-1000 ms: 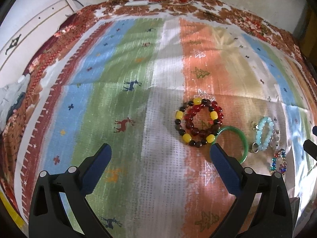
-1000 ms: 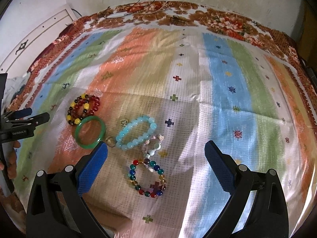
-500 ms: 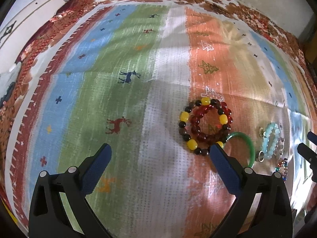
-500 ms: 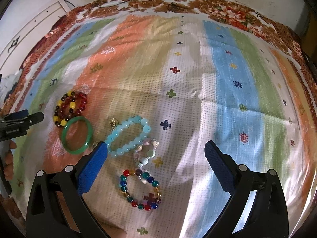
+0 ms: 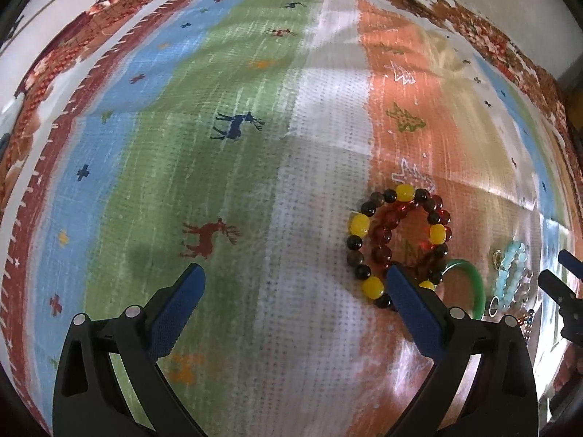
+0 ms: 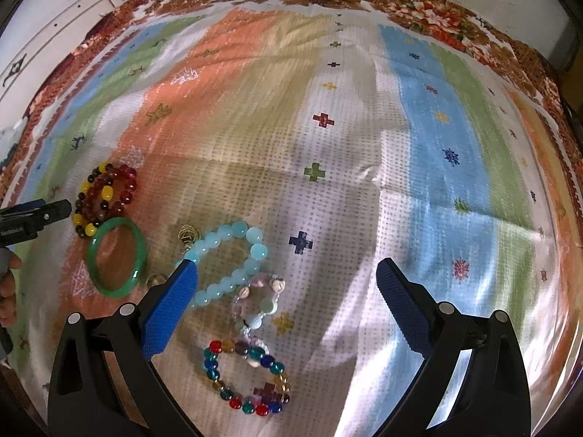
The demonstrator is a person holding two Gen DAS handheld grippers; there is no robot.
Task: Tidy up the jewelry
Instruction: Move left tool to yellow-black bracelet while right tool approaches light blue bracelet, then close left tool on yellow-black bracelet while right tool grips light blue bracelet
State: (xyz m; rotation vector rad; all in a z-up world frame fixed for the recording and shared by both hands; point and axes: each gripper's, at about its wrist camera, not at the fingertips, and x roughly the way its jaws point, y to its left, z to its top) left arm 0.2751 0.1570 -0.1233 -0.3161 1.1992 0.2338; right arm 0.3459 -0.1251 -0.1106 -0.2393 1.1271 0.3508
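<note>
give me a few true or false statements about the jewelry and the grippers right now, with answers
1. Both hand-held grippers are open and hold nothing. True: the left hand-held gripper and the right hand-held gripper are both open and empty.
2. The green bangle is stacked on the multicolour bead bracelet. False: they lie apart on the cloth.
3. The light blue bead bracelet lies to the right of the green bangle in the right wrist view. True.
4. The red bead bracelet sits in a box. False: it lies on the cloth.
</note>
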